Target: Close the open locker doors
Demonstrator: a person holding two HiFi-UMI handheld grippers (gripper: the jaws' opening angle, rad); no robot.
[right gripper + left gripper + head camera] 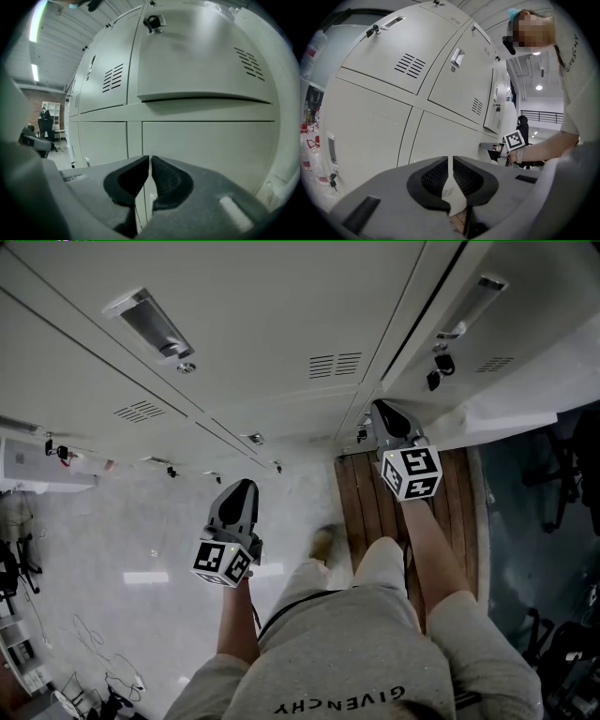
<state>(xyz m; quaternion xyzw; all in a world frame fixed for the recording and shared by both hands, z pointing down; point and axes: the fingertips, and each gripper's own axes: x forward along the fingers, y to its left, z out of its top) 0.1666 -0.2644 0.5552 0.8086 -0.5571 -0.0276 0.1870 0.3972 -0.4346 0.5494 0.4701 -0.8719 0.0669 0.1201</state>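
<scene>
Grey lockers (281, 334) fill the head view. The right gripper (382, 411) is close beside an ajar door (525, 381), and the left gripper (240, 491) is over the floor (122, 549). Left gripper view: jaws pressed together, empty. Right gripper view: jaws together, empty, below that door (201, 61).

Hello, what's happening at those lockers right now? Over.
Left gripper shut, empty, short of the lockers. Right gripper shut, empty, close up. Locker door above it ajar. Nothing seen blocking it.
</scene>
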